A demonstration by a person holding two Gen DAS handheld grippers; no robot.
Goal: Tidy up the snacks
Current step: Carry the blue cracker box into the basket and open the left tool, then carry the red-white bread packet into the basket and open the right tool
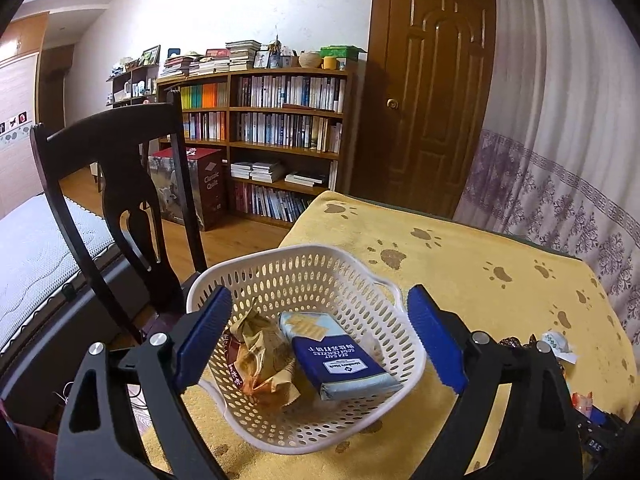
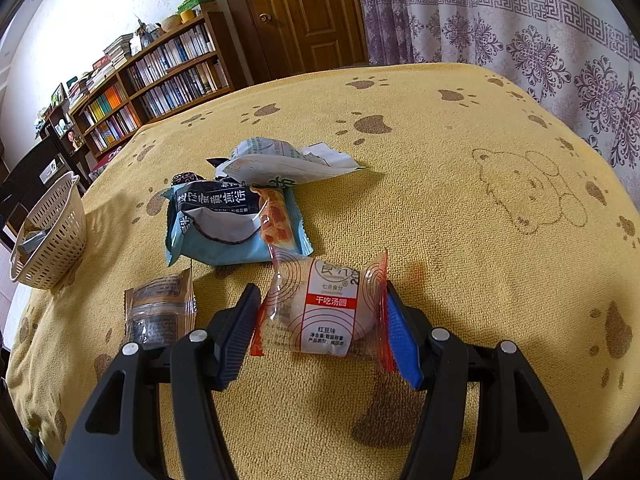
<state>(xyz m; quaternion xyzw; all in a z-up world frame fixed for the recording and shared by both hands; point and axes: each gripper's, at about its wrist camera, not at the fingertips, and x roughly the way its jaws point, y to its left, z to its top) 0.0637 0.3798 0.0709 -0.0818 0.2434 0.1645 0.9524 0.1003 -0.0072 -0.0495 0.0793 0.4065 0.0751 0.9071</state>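
My right gripper is shut on a clear snack packet with red edges, its fingers pressing the two crimped ends just above the yellow cloth. Beyond it lie a teal packet, a white and green packet and a small brown packet. The white perforated basket stands at the table's left corner. It holds a blue cracker pack and a crumpled brown wrapper. My left gripper hangs open over the basket, holding nothing.
A yellow paw-print cloth covers the table. A dark wooden chair stands close to the basket's corner. The basket sits right at the table's left edge. A bookcase, a door and a curtain lie beyond.
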